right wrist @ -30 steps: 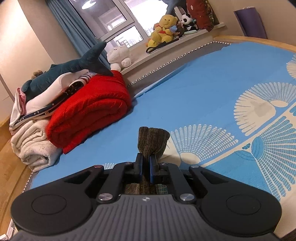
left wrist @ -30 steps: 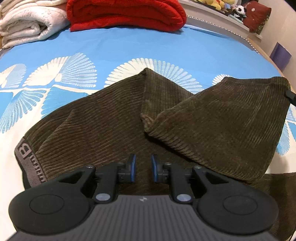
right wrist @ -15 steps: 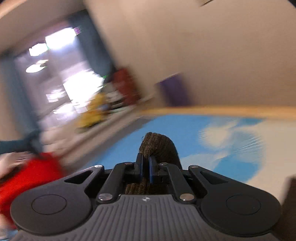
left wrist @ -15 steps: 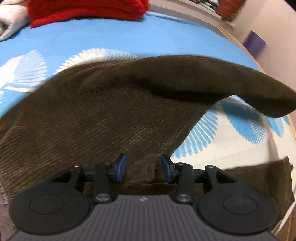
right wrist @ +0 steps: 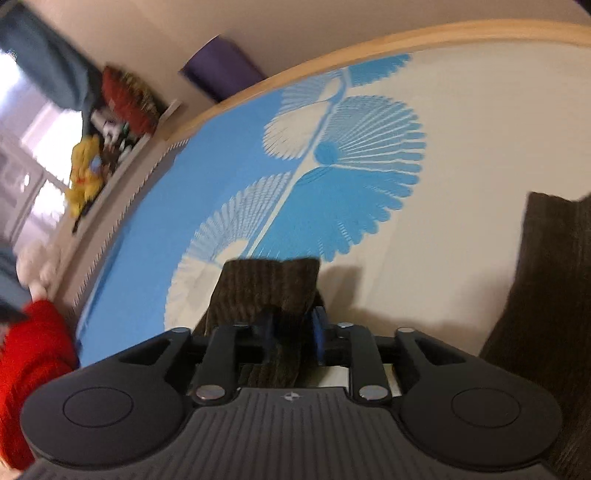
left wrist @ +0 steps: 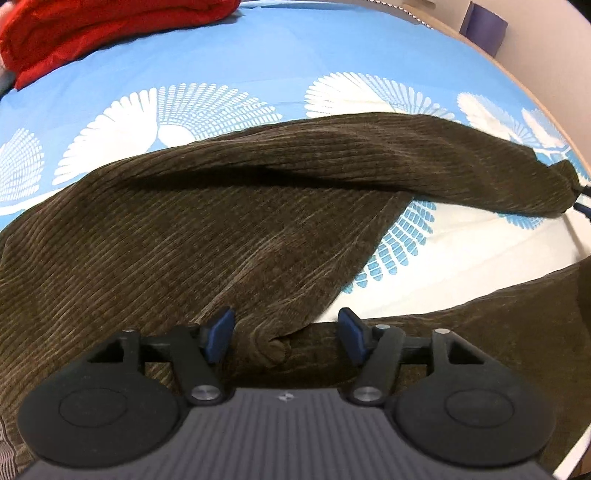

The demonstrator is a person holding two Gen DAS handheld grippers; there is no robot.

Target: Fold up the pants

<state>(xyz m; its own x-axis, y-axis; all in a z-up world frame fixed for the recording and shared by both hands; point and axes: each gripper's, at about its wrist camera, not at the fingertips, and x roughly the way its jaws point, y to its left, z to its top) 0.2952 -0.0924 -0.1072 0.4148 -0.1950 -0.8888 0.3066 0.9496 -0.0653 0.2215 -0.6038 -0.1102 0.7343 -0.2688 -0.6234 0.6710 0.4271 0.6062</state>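
Dark brown corduroy pants (left wrist: 229, 221) lie on the blue and white bed sheet (left wrist: 207, 62). One leg stretches to the right, its cuff (left wrist: 554, 192) held up at the right edge. My left gripper (left wrist: 286, 336) is open, its blue pads on either side of a fabric bump at the crotch. My right gripper (right wrist: 291, 332) has its pads around the leg cuff (right wrist: 269, 284), with the jaws slightly apart. The other leg (right wrist: 546, 295) lies at the right in the right wrist view.
A folded red blanket (left wrist: 96, 26) lies at the far left of the bed. A wooden bed edge (right wrist: 406, 37), a purple item (right wrist: 218, 70) and plush toys (right wrist: 85, 170) on a sill lie beyond.
My right gripper has swung the leg out to the right, unfolding it off the other leg, and its jaws have eased apart. My left gripper has opened wider.
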